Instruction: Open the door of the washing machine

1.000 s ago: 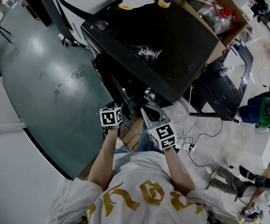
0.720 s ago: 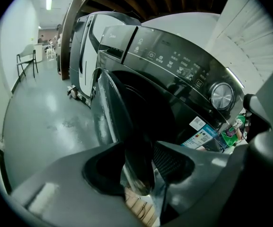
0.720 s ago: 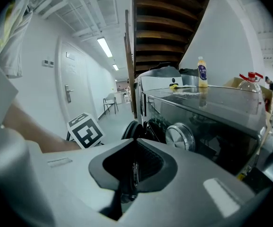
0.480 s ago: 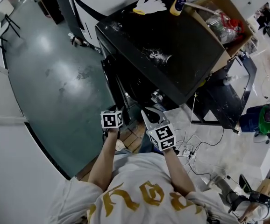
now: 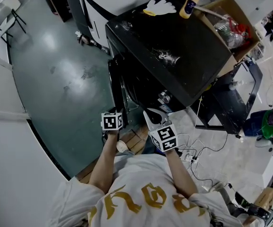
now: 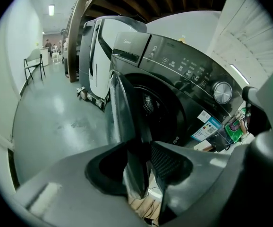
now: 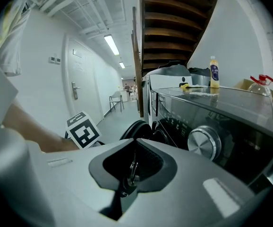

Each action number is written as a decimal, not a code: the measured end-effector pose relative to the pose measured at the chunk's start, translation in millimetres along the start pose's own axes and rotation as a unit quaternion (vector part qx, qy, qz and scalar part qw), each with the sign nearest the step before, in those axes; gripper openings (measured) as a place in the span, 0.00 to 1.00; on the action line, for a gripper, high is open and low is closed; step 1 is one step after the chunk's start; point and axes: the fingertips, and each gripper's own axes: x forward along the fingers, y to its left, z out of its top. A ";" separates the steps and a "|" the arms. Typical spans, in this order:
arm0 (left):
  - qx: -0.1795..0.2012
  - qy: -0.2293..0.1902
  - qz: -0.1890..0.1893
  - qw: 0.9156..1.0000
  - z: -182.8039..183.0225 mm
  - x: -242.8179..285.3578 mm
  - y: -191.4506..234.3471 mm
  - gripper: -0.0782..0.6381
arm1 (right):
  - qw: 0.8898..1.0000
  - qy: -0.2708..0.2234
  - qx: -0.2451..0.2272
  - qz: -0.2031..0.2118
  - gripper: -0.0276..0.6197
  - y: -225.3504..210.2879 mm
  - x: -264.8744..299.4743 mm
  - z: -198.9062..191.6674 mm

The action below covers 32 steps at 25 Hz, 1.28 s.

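At the far left of the head view a chair [image 5: 6, 18] stands on the grey-green floor [image 5: 56, 79], at about 10 o'clock from the person's hands. Next comes the left gripper [image 6: 143, 161]: its jaws are clamped on the free edge of the door [image 6: 124, 105], which runs up between them and stands ajar, swung out from the dark front of the washing machine [image 5: 174, 51]. In the head view that door shows as a narrow dark leaf at 12 o'clock from the left gripper's marker cube. Just to the right, the right gripper [image 7: 135, 148] hangs in the air near the machine's front, its jaws pressed together with nothing between them. At 3 o'clock from those jaws, in the right gripper view, is the machine's round silver dial [image 7: 203, 144]. On the machine's black top, toward 1 o'clock, lie a white glove-like item [image 5: 161, 7] and an upright yellow bottle [image 5: 190, 4]. Further right is an open cardboard box [image 5: 238, 41], touching the machine's side. Cables [image 5: 198, 150] trail on the pale floor at 4 o'clock from the right gripper.
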 end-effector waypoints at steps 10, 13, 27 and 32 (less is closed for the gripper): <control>-0.004 -0.002 0.022 1.000 -8.5 -13.7 25.8 0.31 | 1.000 0.001 -0.012 0.016 0.06 15.5 13.0 6.5; -0.004 -0.003 0.035 0.999 -9.6 -20.3 36.6 0.30 | 1.000 0.001 -0.016 0.022 0.06 20.5 16.0 8.6; 0.036 0.004 0.093 0.995 -13.7 -41.6 96.2 0.30 | 0.999 0.009 -0.023 0.027 0.07 33.8 33.7 8.4; 0.048 0.012 0.113 0.992 -13.9 -51.2 119.9 0.29 | 0.999 0.019 -0.030 0.033 0.07 42.8 40.3 8.8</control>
